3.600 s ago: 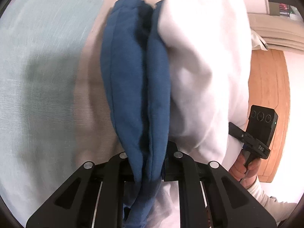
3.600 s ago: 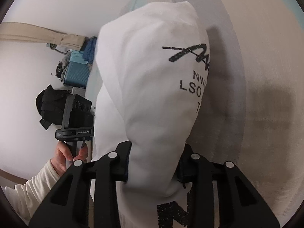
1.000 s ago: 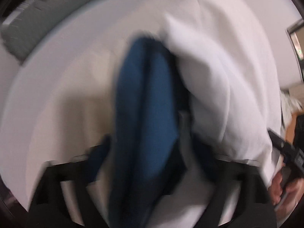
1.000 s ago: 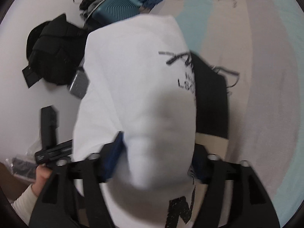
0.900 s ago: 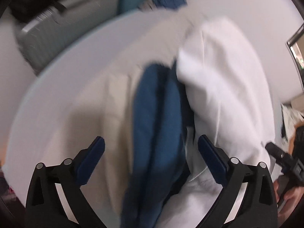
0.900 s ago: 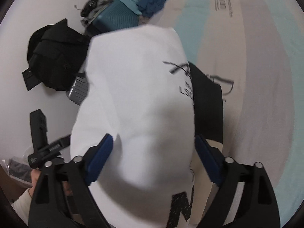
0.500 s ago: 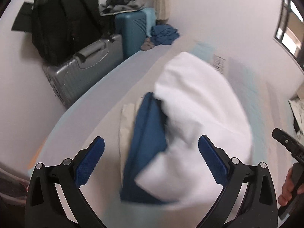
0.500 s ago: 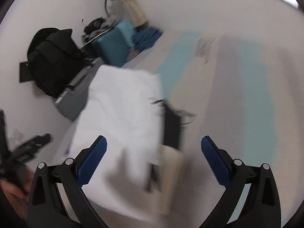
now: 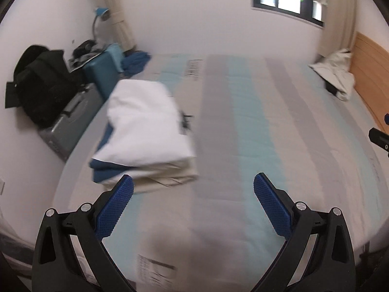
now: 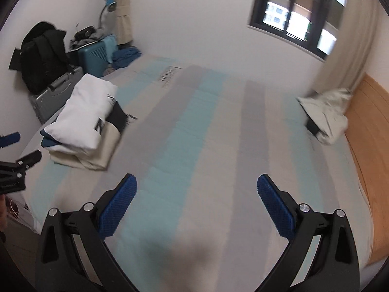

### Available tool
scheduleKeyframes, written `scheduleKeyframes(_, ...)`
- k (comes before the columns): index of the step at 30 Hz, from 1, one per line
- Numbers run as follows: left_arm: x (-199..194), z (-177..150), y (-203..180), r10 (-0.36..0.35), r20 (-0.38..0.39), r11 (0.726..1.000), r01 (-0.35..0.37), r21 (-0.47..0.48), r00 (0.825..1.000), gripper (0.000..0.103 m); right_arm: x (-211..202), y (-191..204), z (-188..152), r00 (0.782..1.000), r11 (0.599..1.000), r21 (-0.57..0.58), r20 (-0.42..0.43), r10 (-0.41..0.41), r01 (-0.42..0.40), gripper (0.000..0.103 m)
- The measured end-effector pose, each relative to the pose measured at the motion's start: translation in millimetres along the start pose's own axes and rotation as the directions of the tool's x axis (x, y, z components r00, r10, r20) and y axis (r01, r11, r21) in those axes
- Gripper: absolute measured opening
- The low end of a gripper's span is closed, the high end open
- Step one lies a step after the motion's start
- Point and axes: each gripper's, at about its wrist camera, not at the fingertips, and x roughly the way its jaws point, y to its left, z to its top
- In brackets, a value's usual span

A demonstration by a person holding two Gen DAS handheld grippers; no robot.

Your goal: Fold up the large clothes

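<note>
A folded white garment with black print (image 9: 145, 126) lies on a stack of folded clothes, over a blue piece (image 9: 102, 172) and a cream piece (image 9: 165, 175), at the left side of the striped bed (image 9: 243, 121). The stack also shows in the right wrist view (image 10: 82, 119). My left gripper (image 9: 193, 192) is open and empty, above the bed just right of the stack. My right gripper (image 10: 197, 194) is open and empty over the bed's middle. A crumpled pale garment (image 10: 325, 114) lies by the headboard.
A wooden headboard (image 10: 369, 131) runs along the right. Left of the bed stand a grey suitcase (image 9: 70, 124), a teal suitcase (image 9: 104, 73) and a black backpack (image 9: 36, 82). A window (image 10: 299, 9) is in the far wall.
Both grippers let go of the white garment, which dropped onto the stack. Both then opened wide and pulled back and up from it.
</note>
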Motion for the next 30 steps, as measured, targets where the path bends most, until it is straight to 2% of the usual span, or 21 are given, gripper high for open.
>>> scheduleKeyframes(3, -21.9, -9.3, -42.1, 0.007, 0.006, 1.0, -0.007, 0.014, 1.0, 0.097, -21.0, -43.6, -30.3, 1.0, 0.998, 0.065, -0.023, 0.008, -0.007, 0.096)
scheduleKeyframes(9, -99.0, -35.5, -116.6, 0.041, 0.025, 0.999, -0.041, 0.027, 0.999, 0.097, -85.6, -127.1, -87.6, 0.998, 0.985, 0.165, 0.001, 0.055, -0.055, 0.096)
scheduleKeyframes(11, -121.2, -43.0, -134.4, 0.048, 0.017, 0.999, -0.048, 0.023, 0.999, 0.097, -105.0, -144.1, -97.9, 0.998, 0.983, 0.177, -0.022, 0.057, -0.052, 0.096)
scheduleKeyframes(15, -153.5, -57.4, -151.6, 0.019, -0.012, 0.999, -0.02, -0.033, 1.0, 0.097, -144.2, -160.8, -110.8, 0.999, 0.984, 0.173, -0.002, 0.033, -0.033, 0.096)
scheduleKeyframes(19, -167.5, -75.6, -139.2, -0.022, -0.034, 0.997, 0.019, -0.081, 0.999, 0.097, -165.3, -147.6, -116.4, 0.999, 0.984, 0.173, -0.013, 0.043, -0.04, 0.096)
scheduleKeyframes(22, -173.3, -94.6, -121.0, -0.03, -0.008, 0.994, 0.029, -0.101, 1.0, 0.097, -180.8, -122.3, -122.8, 0.995, 0.985, 0.147, 0.038, 0.088, -0.093, 0.096)
scheduleKeyframes(23, -175.2, -100.9, -113.9, -0.015, 0.001, 0.994, 0.015, -0.106, 1.0, 0.097, -185.1, -106.8, -126.9, 0.989, 0.984, 0.114, 0.074, 0.128, -0.136, 0.096)
scheduleKeyframes(25, -180.9, -120.0, -95.0, 0.043, -0.005, 0.989, -0.043, -0.141, 0.999, 0.097, -185.9, -80.9, -133.1, 0.981, 0.983, 0.065, 0.102, 0.163, -0.17, 0.096)
scheduleKeyframes(28, -192.7, -146.4, -70.8, 0.069, -0.027, 0.972, -0.073, -0.225, 0.997, 0.097, -185.7, -38.3, -140.0, 0.974, 0.978, -0.018, 0.084, 0.211, -0.21, 0.096)
scheduleKeyframes(30, -200.7, -162.1, -60.0, 0.095, -0.043, 0.961, -0.103, -0.256, 0.994, 0.097, -193.9, -16.3, -145.7, 0.963, 0.969, -0.061, 0.108, 0.246, -0.241, 0.096)
